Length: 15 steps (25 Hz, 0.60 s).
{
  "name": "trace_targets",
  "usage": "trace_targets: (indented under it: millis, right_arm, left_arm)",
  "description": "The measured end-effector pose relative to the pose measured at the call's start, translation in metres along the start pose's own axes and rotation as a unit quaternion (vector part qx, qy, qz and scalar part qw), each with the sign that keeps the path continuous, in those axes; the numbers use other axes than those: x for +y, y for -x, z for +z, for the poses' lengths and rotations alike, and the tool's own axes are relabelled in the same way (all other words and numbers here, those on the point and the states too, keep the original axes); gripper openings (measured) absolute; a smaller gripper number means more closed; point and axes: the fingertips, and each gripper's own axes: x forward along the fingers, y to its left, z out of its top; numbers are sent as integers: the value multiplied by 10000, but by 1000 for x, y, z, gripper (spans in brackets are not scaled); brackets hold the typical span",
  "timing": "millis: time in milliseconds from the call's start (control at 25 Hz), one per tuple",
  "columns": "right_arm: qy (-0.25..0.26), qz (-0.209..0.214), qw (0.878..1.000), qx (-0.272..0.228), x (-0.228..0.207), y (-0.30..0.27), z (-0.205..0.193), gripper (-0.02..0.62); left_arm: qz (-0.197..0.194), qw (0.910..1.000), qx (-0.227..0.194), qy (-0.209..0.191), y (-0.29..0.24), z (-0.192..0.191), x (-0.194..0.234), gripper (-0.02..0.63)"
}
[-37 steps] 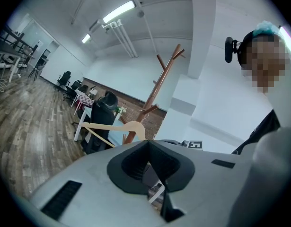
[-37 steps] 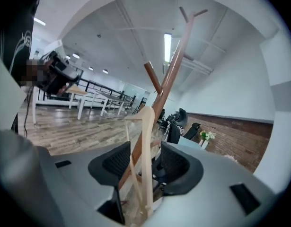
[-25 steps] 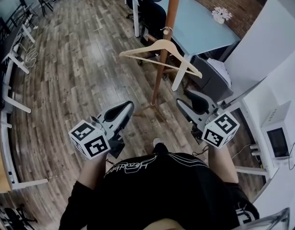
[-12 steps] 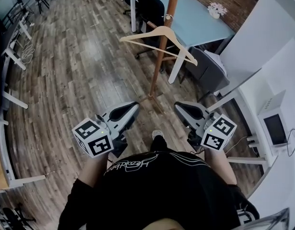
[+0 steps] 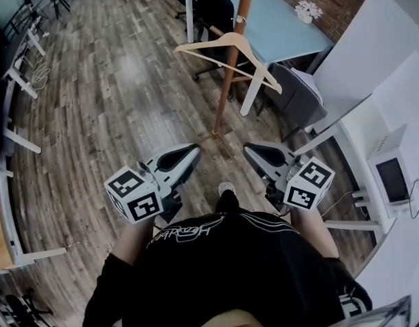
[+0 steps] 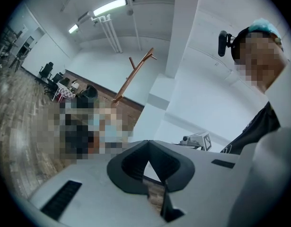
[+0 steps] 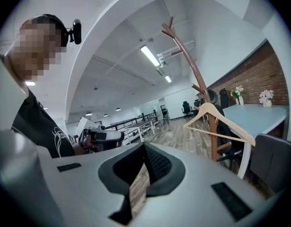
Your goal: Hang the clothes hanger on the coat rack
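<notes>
A pale wooden clothes hanger [image 5: 202,43] hangs by its metal hook on a peg of the brown coat rack [image 5: 225,94], up the middle of the head view. Both grippers are held low near my body, well short of the rack and apart from the hanger. My left gripper [image 5: 193,150] is shut and empty, and my right gripper [image 5: 249,150] is shut and empty too. In the right gripper view the hanger [image 7: 216,122] hangs on the rack [image 7: 192,65] beyond the closed jaws [image 7: 144,146]. The left gripper view shows closed jaws [image 6: 146,144] and the rack top [image 6: 133,77].
A light blue table [image 5: 284,26] with a flower vase [image 5: 306,12] stands behind the rack, with dark office chairs [image 5: 212,9] and a grey seat [image 5: 298,101] beside it. White desk frames [image 5: 18,80] line the left. A white appliance [image 5: 393,179] sits at right.
The right gripper's jaws have closed with nothing in them. Both grippers have drawn back from the rack toward my body. The hanger stays on its peg.
</notes>
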Motion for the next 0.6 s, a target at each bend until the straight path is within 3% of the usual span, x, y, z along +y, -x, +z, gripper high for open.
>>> trace_targets:
  millis: [600]
  right_arm:
    - [50,91,9999,-83,-28,-1,13,38]
  left_arm:
    - [17,9996,203,-183,-36,6,7,8]
